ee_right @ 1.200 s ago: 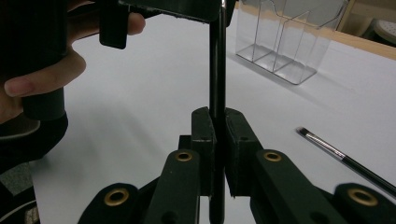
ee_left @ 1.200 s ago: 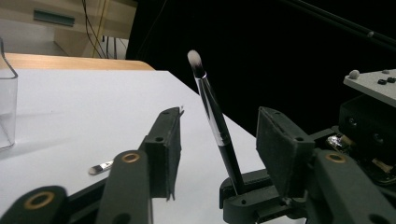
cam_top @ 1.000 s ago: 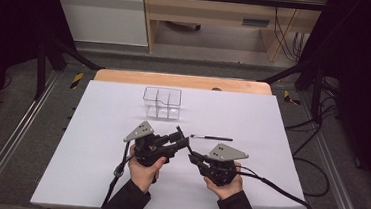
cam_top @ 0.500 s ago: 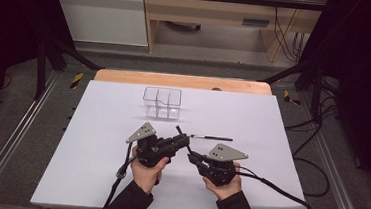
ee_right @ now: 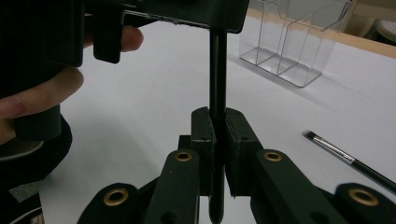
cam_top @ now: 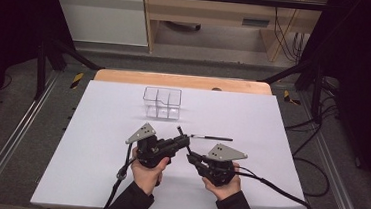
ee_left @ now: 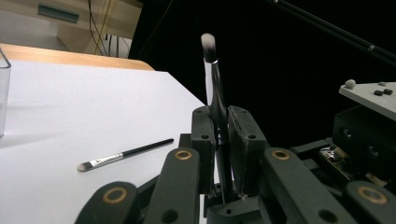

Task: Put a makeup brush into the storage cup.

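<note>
Two grippers pinch one makeup brush [cam_top: 183, 137] between them: the left gripper [cam_top: 184, 141] has its jaws just closed onto the handle, pads pressed on either side of it in the left gripper view, and the right gripper [cam_top: 191, 157] clamps the same black shaft lower down, near its butt end. In the left gripper view the brush [ee_left: 215, 100] rises straight out of the jaws, its pale bristle tip uppermost. From above, its long axis runs from the right gripper's tips up and away toward the clear organizer [cam_top: 162, 102], bristles leading. Both hands sit close together at the near middle of the white table [cam_top: 96, 127]; the left grip is nearer the bristles. A second brush [cam_top: 211, 137] lies flat just beyond the grippers, lengthwise across the table, apart from both. My judgement: a hand-over is underway, and one grip must let go before the brush can travel to the organizer.
</note>
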The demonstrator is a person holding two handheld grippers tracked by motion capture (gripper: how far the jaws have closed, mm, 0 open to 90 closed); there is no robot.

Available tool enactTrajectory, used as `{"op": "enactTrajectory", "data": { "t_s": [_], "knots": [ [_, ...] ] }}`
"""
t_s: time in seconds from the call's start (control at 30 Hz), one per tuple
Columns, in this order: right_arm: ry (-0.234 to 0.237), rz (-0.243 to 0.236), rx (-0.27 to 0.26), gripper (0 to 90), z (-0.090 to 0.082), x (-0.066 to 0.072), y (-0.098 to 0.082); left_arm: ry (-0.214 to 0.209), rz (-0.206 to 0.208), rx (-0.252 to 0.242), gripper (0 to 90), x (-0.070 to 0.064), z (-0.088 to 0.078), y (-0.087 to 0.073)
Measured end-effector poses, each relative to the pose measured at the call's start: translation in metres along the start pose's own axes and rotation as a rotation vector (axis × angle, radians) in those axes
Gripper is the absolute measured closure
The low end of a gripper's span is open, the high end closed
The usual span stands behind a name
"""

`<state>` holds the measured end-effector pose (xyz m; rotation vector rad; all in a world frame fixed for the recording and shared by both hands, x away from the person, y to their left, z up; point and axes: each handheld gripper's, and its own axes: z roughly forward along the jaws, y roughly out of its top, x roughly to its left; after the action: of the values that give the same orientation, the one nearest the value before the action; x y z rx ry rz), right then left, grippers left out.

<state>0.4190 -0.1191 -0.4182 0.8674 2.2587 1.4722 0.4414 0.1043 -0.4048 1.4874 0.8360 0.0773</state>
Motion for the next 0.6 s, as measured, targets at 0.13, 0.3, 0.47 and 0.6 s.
{"op": "enactTrajectory", "data": {
  "t_s": [0.13,0.3,0.47,0.6],
  "knots": [
    [0.001,0.002,0.002,83.5,0.0005,0.0005,0.0000,-0.007,0.006,0.000,81.7,-0.0021,-0.0002,-0.0001],
    [0.004,0.003,0.006,83.0,0.0013,0.0005,-0.0002,-0.013,0.022,0.004,82.7,-0.0051,-0.0001,0.0001],
    [0.005,0.014,0.001,77.3,0.0016,0.0003,0.0000,-0.004,0.052,0.014,82.9,-0.0069,-0.0002,0.0008],
    [0.002,0.027,0.000,67.3,0.0016,-0.0003,0.0004,0.015,0.069,0.022,83.0,-0.0058,-0.0011,0.0013]
  ]
}}
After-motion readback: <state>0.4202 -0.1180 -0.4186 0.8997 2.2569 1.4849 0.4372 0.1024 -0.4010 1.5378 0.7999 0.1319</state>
